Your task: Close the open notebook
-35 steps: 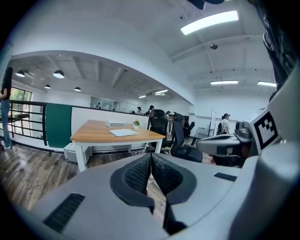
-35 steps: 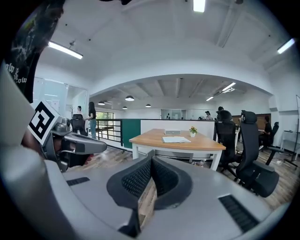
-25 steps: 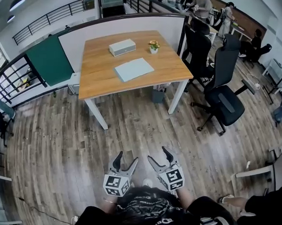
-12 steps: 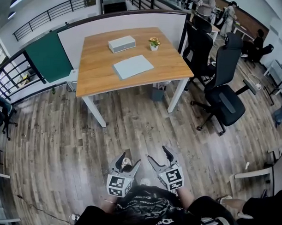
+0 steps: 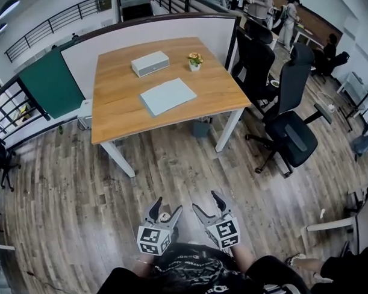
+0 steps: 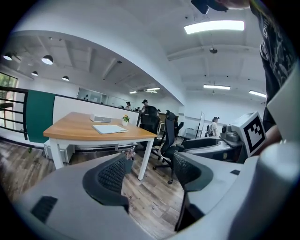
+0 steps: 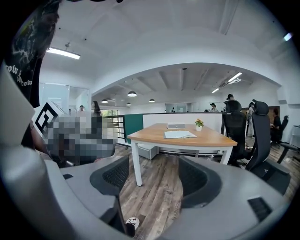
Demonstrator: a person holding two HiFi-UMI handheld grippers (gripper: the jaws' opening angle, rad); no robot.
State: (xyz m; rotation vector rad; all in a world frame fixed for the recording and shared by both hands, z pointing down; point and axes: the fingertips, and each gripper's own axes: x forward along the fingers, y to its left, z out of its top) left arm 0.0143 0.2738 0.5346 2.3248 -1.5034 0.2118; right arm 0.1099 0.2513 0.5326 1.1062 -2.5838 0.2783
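A pale blue-green notebook (image 5: 167,96) lies flat on the wooden table (image 5: 119,111), far ahead of me across the floor. It also shows small in the left gripper view as the notebook (image 6: 110,129) and in the right gripper view as the notebook (image 7: 180,134). Whether its cover is open I cannot tell from here. My left gripper (image 5: 167,206) and right gripper (image 5: 206,201) are held low in front of the person's body, side by side, both open and empty. The left gripper (image 6: 150,171) and right gripper (image 7: 154,176) point toward the table.
On the table stand a white box (image 5: 149,63) and a small flower pot (image 5: 195,61). Black office chairs (image 5: 291,134) stand right of the table, a white partition (image 5: 152,34) behind it, a railing (image 5: 10,116) at the left. Wooden floor (image 5: 171,167) lies between me and the table.
The view has shifted, so the table sits slightly more to the left and lower in the head view. Both grippers stay low and open, almost unmoved.
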